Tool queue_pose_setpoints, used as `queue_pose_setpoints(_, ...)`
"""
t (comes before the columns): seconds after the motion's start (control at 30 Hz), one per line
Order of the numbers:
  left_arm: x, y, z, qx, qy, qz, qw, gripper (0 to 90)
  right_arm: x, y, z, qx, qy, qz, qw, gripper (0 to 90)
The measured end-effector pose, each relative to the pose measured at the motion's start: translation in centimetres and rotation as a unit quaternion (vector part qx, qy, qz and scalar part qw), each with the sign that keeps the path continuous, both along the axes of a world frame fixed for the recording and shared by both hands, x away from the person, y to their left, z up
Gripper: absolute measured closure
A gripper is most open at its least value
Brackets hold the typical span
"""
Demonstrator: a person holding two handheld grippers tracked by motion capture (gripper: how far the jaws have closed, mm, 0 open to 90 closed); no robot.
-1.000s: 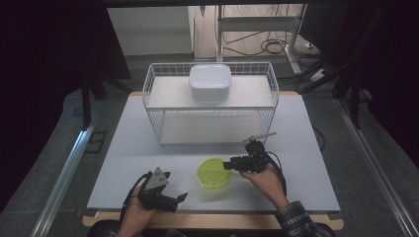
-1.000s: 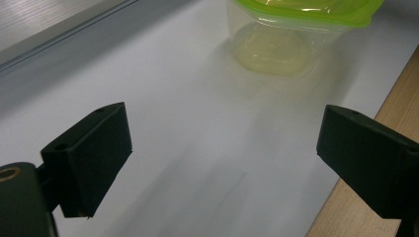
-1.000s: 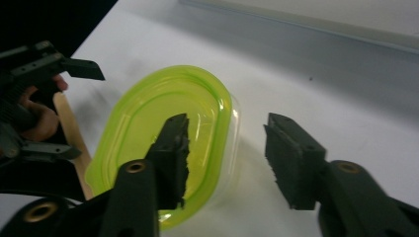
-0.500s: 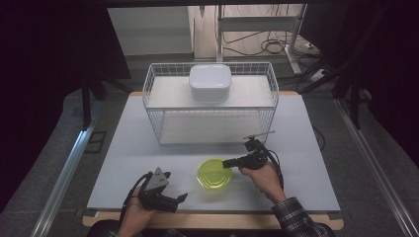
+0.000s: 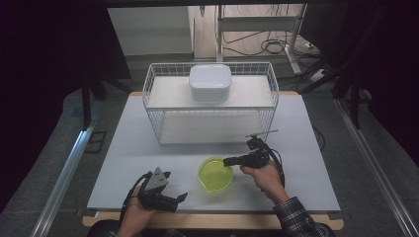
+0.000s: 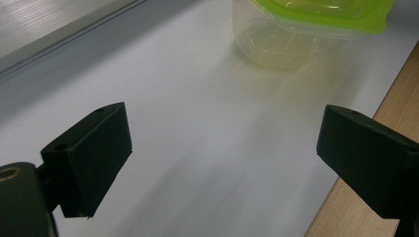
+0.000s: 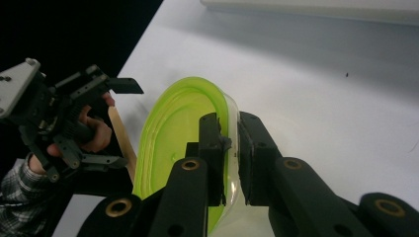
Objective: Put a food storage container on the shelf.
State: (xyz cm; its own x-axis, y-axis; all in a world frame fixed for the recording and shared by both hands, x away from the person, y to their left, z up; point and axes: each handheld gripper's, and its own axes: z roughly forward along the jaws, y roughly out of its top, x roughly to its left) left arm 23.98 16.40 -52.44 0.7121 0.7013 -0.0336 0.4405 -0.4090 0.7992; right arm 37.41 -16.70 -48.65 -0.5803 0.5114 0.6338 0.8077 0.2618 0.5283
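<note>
While the hands sit put, the grip is what's new.
Right gripper (image 7: 230,148): jaws have just been closing, now pinched on the rim of the green container (image 5: 215,174), one jaw inside, one outside.
Meaning: looks grabbed and ready to lift, I'd guess.
Container spot: lower middle of the high view, on the table (image 5: 123,148).
Left gripper (image 5: 168,197): lower left, jaws wide apart, nothing between.
Surface: pale grey top, wood edge.
Room: wire basket (image 5: 153,89) with a white box (image 5: 210,82) behind, dark floor, cables upper right.
</note>
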Motion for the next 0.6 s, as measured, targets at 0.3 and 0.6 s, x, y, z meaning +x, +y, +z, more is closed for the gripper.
queue_pose_setpoints(0.3,0.0,0.2,0.1,-0.007,-0.003,0.004,1.0,6.3,-0.1,-0.5,1.8,0.031,-0.014,-0.008,0.9994,81.8)
queue_pose_setpoints(0.6,0.0,0.2,0.1,-0.007,-0.003,0.003,1.0,6.3,0.0,-0.9,4.0,0.056,-0.028,-0.015,0.9979,81.8)
